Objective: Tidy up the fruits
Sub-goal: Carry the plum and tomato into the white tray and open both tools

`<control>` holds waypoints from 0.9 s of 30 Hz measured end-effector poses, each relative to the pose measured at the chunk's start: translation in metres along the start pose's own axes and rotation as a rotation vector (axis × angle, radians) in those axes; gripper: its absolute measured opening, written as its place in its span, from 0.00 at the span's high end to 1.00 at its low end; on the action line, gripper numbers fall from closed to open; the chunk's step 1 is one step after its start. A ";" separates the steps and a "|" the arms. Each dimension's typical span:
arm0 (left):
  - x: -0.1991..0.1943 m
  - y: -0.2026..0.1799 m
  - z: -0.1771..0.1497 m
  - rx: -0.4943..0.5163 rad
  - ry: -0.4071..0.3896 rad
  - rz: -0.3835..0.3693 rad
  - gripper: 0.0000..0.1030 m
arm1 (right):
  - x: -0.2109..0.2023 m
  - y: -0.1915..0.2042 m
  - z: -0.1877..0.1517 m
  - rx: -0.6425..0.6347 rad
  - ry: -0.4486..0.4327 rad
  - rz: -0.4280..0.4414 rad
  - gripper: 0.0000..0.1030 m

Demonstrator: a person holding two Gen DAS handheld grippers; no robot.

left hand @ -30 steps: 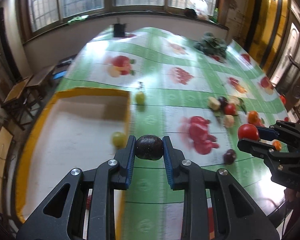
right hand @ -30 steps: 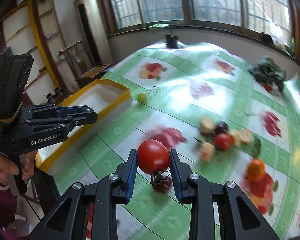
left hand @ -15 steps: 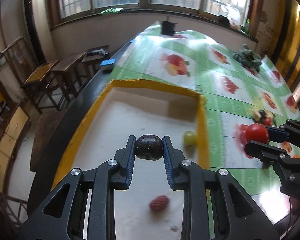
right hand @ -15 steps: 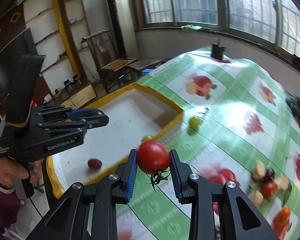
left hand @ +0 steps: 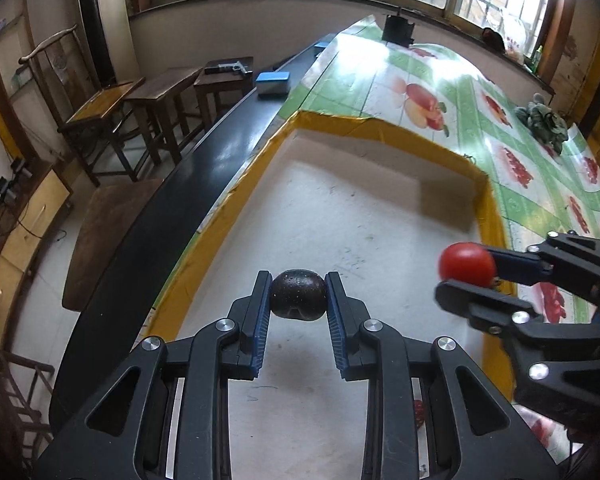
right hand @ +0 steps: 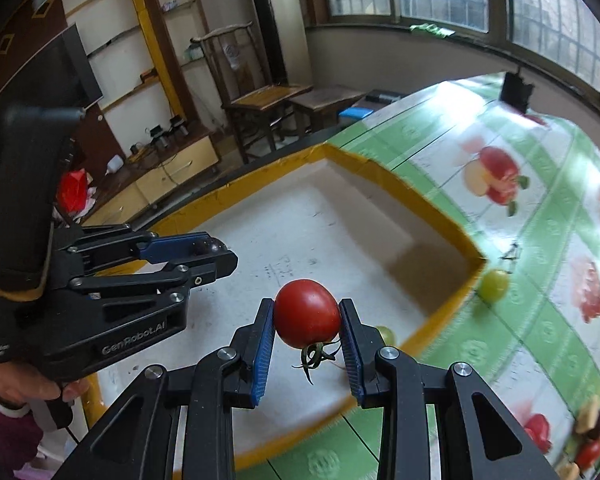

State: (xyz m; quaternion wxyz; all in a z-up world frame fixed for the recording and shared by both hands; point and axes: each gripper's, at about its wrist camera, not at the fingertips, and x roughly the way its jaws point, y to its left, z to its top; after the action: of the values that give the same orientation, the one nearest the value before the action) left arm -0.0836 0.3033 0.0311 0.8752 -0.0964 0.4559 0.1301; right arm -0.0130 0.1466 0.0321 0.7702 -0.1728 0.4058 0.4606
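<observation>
Left tongs (left hand: 298, 298) clamp a dark round fruit (left hand: 298, 295), right tongs (right hand: 307, 330) clamp a tomato (right hand: 307, 314), both over the yellow-rimmed tray (left hand: 380, 130); green fruit (right hand: 493, 285) lies just outside its right wall.

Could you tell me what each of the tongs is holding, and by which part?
Left tongs: dark round fruit, pinched across its sides. Right tongs: red tomato, sides too.

The left gripper (left hand: 298, 294) fills the bottom centre of its own view, angled downward, its blue-padded jaws clamped on a dark round fruit (left hand: 298, 295). The right gripper (right hand: 307, 318), low in its view, pinches a red tomato (right hand: 307, 314). A hand (right hand: 20, 386) at the lower left grips the left handle.
</observation>
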 end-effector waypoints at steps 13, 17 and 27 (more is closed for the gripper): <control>0.010 0.005 -0.001 -0.023 0.025 0.023 0.75 | 0.027 0.002 0.003 0.017 0.027 0.003 0.70; 0.013 0.007 -0.001 -0.031 0.038 0.030 0.75 | 0.028 0.002 0.005 0.025 0.009 -0.019 0.70; 0.014 0.015 0.000 -0.110 0.053 -0.018 0.42 | 0.024 0.006 0.004 0.002 0.016 -0.004 0.66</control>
State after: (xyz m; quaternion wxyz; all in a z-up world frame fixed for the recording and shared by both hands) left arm -0.0808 0.3191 0.0187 0.8573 -0.1519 0.4703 0.1443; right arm -0.0104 0.1654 0.0165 0.7679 -0.1764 0.4124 0.4572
